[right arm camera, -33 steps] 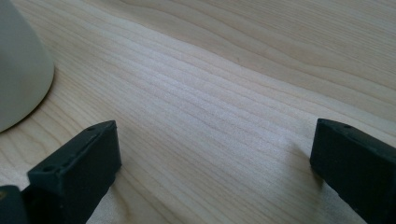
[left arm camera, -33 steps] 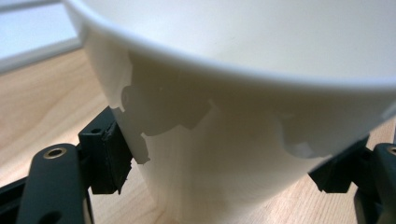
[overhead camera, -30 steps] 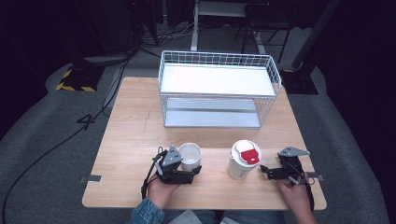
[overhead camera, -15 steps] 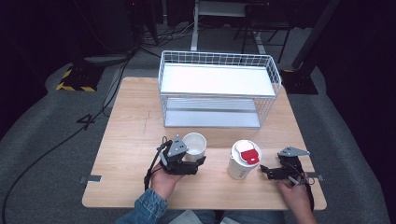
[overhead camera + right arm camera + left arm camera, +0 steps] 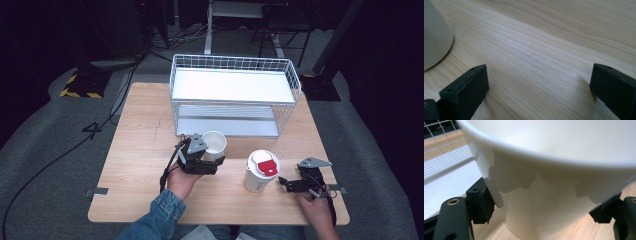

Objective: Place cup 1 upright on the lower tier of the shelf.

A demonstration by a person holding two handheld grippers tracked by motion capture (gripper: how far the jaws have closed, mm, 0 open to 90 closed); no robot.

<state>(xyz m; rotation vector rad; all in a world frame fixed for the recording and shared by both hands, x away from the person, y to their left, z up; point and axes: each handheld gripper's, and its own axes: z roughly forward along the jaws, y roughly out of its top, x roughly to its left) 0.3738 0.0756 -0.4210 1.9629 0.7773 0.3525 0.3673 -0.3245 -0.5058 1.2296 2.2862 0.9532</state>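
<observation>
Pale wood, straight-grained: the counter (image 5: 135,145) is a light rectangular top, bare along its left half and near edge. Grey carpet floor (image 5: 45,150) all round it, the room beyond dark. Black cables (image 5: 65,150) trail over the carpet at left; a yellow-and-black striped block (image 5: 80,85) sits at the far left, and the legs of a stand (image 5: 210,30) rise behind.

At the counter's far edge stands a white wire basket rack (image 5: 235,65), two levels, a white shelf on top.

Left tongs (image 5: 210,162) pinch an open white cup (image 5: 214,142) by its lower wall; in the left gripper view the black pads press both sides of the cup (image 5: 554,202). The cup is upright, just in front of the rack and left of centre; whether its base touches the wood cannot be told.

A lidded white cup (image 5: 261,171) with a red tab on the lid stands on the counter right of centre, apart from the open cup.

Right tongs (image 5: 286,184) lie low on the counter just beside the lidded cup, spread wide, only bare wood between them in the right gripper view.
</observation>
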